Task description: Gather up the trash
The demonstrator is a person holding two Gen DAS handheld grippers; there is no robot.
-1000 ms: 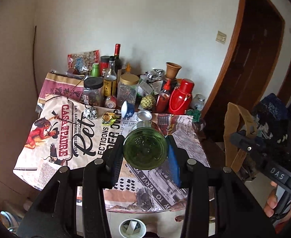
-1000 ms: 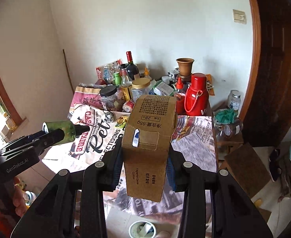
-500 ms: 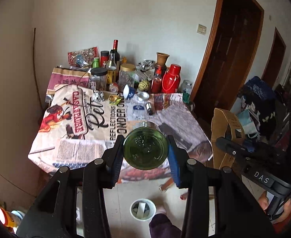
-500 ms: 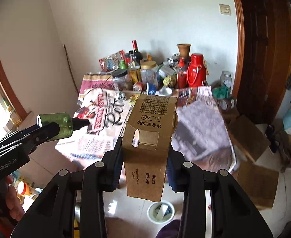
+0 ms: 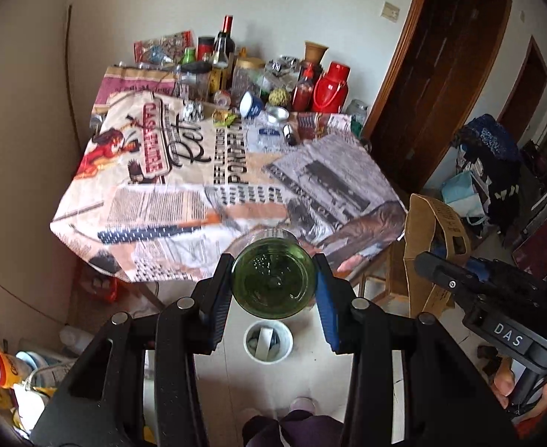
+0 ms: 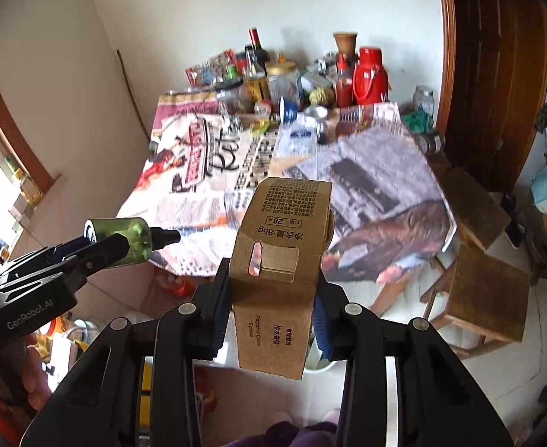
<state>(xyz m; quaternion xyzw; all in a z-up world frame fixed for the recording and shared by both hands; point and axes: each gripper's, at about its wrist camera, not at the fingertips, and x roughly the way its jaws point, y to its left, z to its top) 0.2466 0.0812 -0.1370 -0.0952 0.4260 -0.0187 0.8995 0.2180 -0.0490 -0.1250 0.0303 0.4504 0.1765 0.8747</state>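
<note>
Now clear of the tabletop, the green bottle (image 5: 274, 283) sits clamped base-first between the blue pads of the left gripper (image 5: 275, 290), its dark capped neck pointing away toward the table; in the right wrist view the same bottle (image 6: 122, 236) shows side-on, held out over the floor. Beside it, the brown cardboard box (image 6: 279, 279) is pinched between the fingers of the right gripper (image 6: 273, 313), printed face up, and the left wrist view shows that box (image 5: 428, 246) just off the table's near right corner. Compared with one second ago, both views have drawn back and tilted downward: the table (image 5: 132, 201), with its printed cloth, now lies well ahead rather than directly below the held items, and more floor is exposed. A small white bin (image 5: 268, 342) stands on the floor just under the bottle in the left view, nearer the centre of the frame than before; some rubbish already lies inside it. Neither grip has changed in width across the interval. By this reading, the pick-up is complete for both items and the carry toward the bin is under way. Remaining rubbish, such as the yellow wrapper (image 5: 224, 117) near the jars (image 5: 249, 74) at the far edge, appears untouched, so the task seems only partly done.
</note>
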